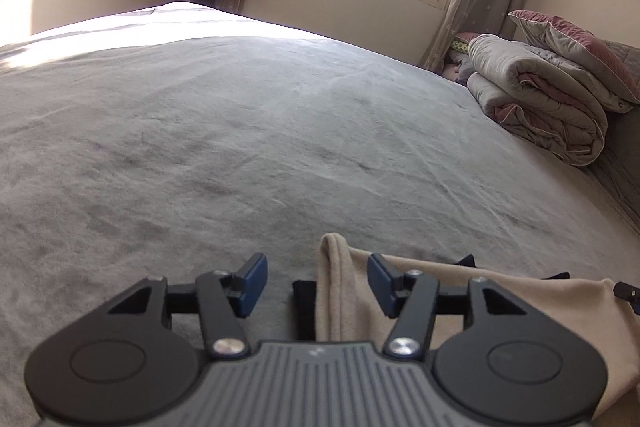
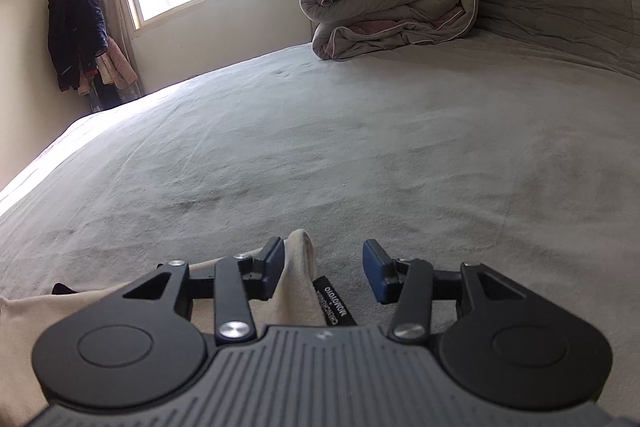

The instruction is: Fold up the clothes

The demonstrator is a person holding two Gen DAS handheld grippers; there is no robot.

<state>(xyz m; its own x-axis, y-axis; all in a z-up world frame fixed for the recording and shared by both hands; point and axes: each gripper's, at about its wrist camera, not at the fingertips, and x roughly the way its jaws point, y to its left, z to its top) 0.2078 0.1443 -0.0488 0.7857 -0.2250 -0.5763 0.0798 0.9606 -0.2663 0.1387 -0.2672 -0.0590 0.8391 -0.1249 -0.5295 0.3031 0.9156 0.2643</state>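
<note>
A beige garment (image 1: 500, 307) lies on the near edge of the grey bed (image 1: 280, 131), stretched between the 2 grippers. Each wrist view shows 1 corner of it poking up between that gripper's fingers.

The left gripper (image 1: 318, 285) has its jaws spread wide. A rolled beige edge sits in the gap nearer the right-hand pad, and neither pad presses on it. The right gripper (image 2: 324, 273) is likewise spread. Its beige corner lies against the left-hand pad, with a black label (image 2: 334, 303) just beside it, and the other pad stands well clear. So both tools are unclenched and hold nothing, though cloth sits within reach of each.

The fabric looks like a soft, matte fleece or brushed knit: light, limp and not slippery. It should sag and drape once lifted, with no stiffness to keep a fold line on its own. The doubled, rolled edge at each corner is thicker than a single layer and gives the pads something to bite. Those 2 corners are the sensible places to pinch, taking the whole rolled edge rather than only its top layer.

Most of the garment is hidden under the gripper bodies, so I cannot tell what kind it is or how many times it is already folded. A dark patch (image 1: 466, 261) beyond it may be trim or another item.

A folded quilt (image 2: 392, 7) sits far off.
</note>
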